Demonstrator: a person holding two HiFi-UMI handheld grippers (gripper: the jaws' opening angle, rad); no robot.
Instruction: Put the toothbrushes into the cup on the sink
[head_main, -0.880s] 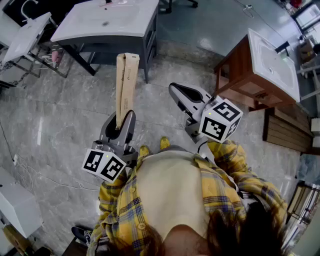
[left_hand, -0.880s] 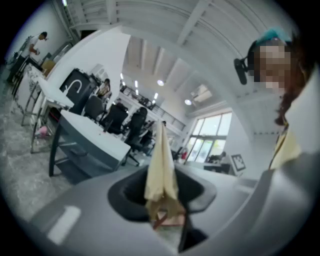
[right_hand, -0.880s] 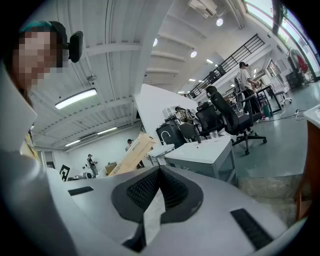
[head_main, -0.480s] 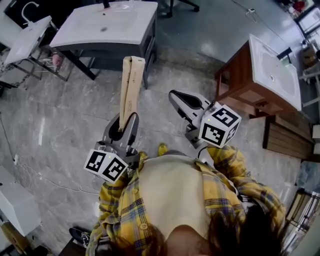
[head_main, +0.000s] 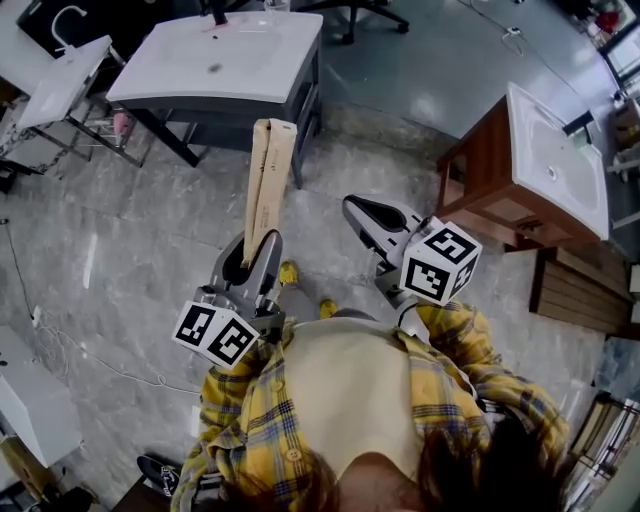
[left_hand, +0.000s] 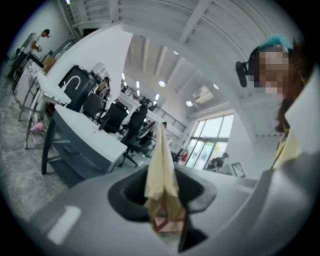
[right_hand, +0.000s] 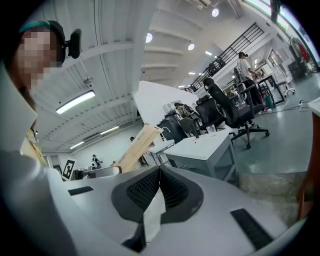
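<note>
As the person has stepped nearer the grey sink (head_main: 215, 60), which is still well ahead, the left gripper (head_main: 252, 258) stays clamped on the tan-wrapped toothbrushes (head_main: 268, 175), held upright and aimed forward, while the right gripper (head_main: 352, 208), jaws pressed together on nothing, hovers beside it.

The toothbrush packs (head_main: 268, 180) are tan, the shirt (head_main: 235, 420) yellow plaid, the floor (head_main: 130, 260) grey marble.

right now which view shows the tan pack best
Head view: the tan pack shows full length, held in the left gripper. Left gripper view sees it foreshortened between its jaws; right gripper view, only its upper part.
</note>
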